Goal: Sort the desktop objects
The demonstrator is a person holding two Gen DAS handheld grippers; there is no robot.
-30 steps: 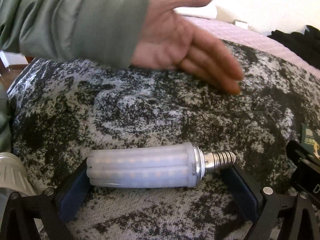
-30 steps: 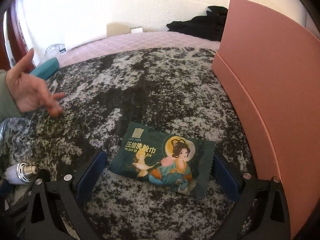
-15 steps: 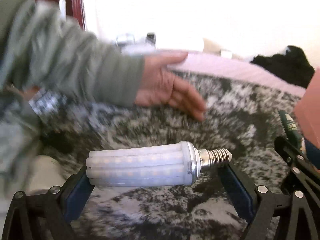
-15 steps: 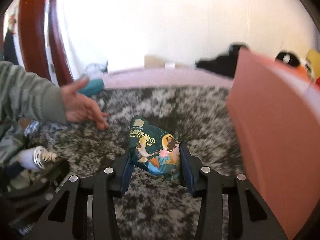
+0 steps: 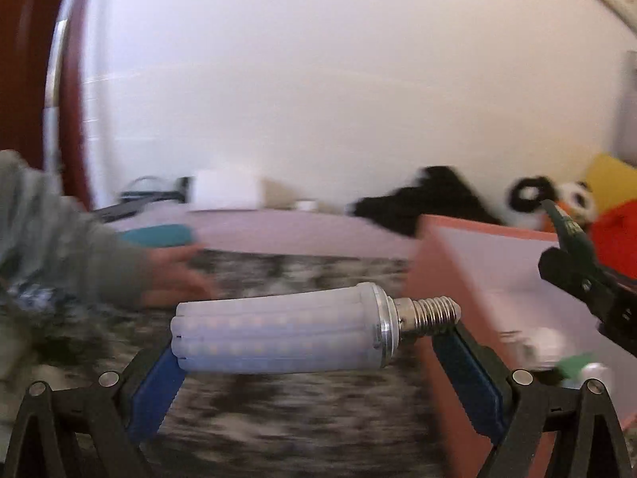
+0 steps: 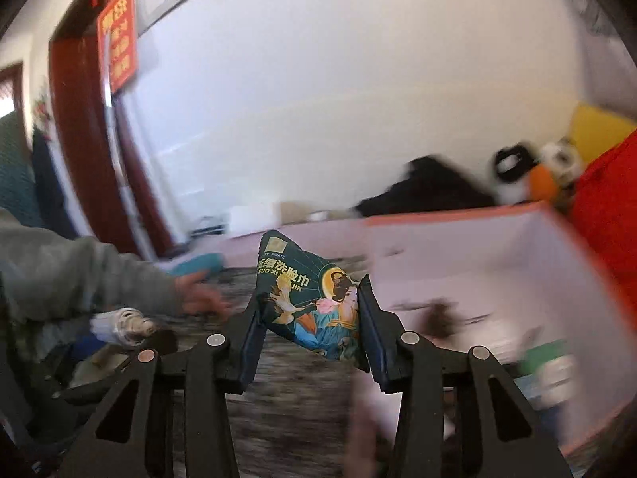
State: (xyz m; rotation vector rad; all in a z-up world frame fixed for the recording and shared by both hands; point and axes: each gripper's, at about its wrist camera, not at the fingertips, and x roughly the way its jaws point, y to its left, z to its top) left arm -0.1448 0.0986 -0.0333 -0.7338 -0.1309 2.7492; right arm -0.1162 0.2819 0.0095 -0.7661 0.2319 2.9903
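Note:
My left gripper is shut on a white corn-style LED bulb, held lengthwise between the blue pads, screw base to the right, lifted above the mottled black-and-white cloth. My right gripper is shut on a dark green face-towel packet with a painted lady, crumpled and lifted. A pink open box stands to the right, several blurred items inside. In the left wrist view the box is right of the bulb, and the right gripper with the packet shows over it.
A person's hand in a grey-green sleeve rests on the cloth at left, next to a teal object. Black clothing, a panda toy and red and yellow items lie behind the box. A white wall stands beyond.
Both grippers have risen from the cloth with their objects and moved toward the pink box. The right gripper closed on the packet. The person's hand drew back to the left.

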